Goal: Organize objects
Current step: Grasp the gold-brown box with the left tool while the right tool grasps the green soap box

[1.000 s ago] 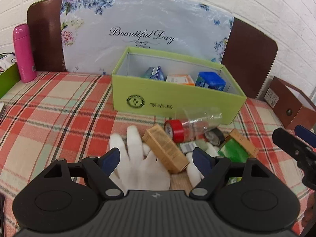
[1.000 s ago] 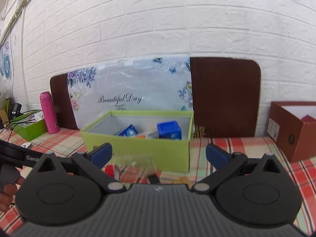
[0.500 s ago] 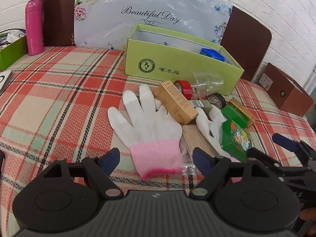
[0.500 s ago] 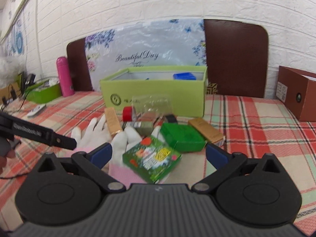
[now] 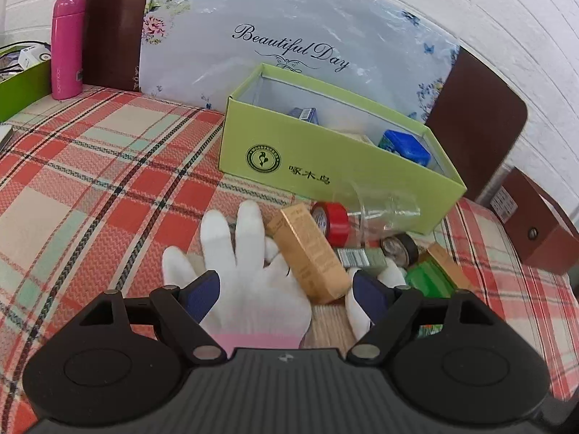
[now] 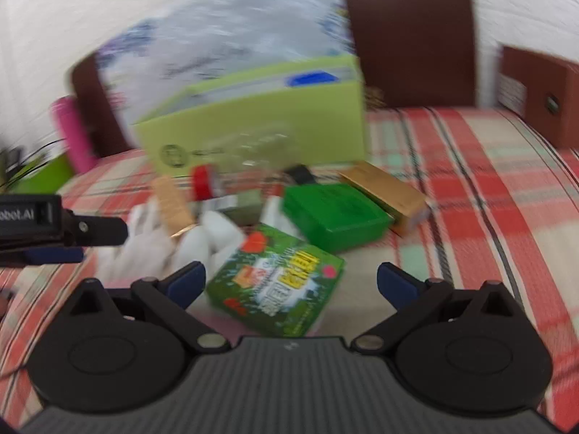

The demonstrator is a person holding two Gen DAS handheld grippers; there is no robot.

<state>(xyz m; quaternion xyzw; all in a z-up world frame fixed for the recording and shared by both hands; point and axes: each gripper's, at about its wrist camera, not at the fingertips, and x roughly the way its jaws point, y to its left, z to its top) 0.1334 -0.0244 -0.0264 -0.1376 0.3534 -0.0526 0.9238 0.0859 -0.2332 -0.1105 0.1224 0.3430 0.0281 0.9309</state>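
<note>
My left gripper (image 5: 286, 294) stands open low over a white glove (image 5: 249, 271) with a pink cuff, one finger on each side of its palm. A tan carton (image 5: 311, 253) lies across the glove's right edge. Behind it are a red tape roll (image 5: 331, 218), a clear plastic cup (image 5: 383, 209) on its side and a black tape roll (image 5: 400, 247). The right wrist view is blurred. My right gripper (image 6: 291, 282) is open, with a green printed packet (image 6: 278, 289) lying between its fingers, untouched on the right side. A plain green box (image 6: 333, 213) and a second tan carton (image 6: 387, 191) lie beyond.
An open light-green box (image 5: 325, 166) behind the pile holds a blue box (image 5: 405, 146) and other small packs. A pink bottle (image 5: 67, 45) stands far left and a brown box (image 5: 535, 228) at the right. The plaid cloth (image 5: 90, 181) covers the table. The left gripper (image 6: 72, 231) reaches in from the right wrist view's left edge.
Both grippers have come down toward the pile. The left one now straddles the glove's palm. The right one has tipped from the wall down to the green packet.
</note>
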